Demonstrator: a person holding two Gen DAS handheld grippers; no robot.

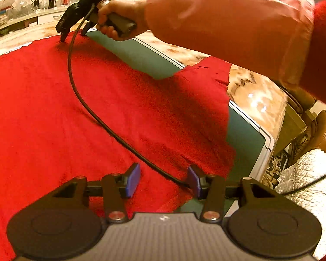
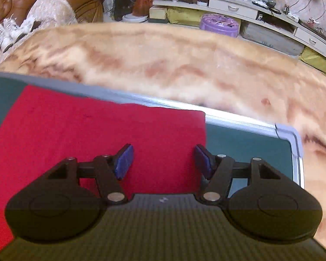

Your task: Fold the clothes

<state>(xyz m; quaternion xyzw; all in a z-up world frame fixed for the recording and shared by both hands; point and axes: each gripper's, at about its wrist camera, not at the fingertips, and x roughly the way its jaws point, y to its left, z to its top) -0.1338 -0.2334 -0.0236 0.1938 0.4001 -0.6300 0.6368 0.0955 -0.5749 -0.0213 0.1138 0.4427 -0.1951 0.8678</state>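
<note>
On the green mat [image 2: 247, 143], red garment [image 1: 80, 113] spread flat over marble tabletop [image 2: 163, 65].
Left gripper [image 1: 164, 179] fingers wide apart, holding nothing, hovering over garment's near edge. Right gripper [image 2: 164, 159] fingers also wide apart, empty, tips at garment's far corner; black cable [image 1: 76, 91] trails across cloth.

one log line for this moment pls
stage: fold not begun | red garment: spread flat on green board | left gripper: open, above near hem | right gripper: open at far corner
</note>
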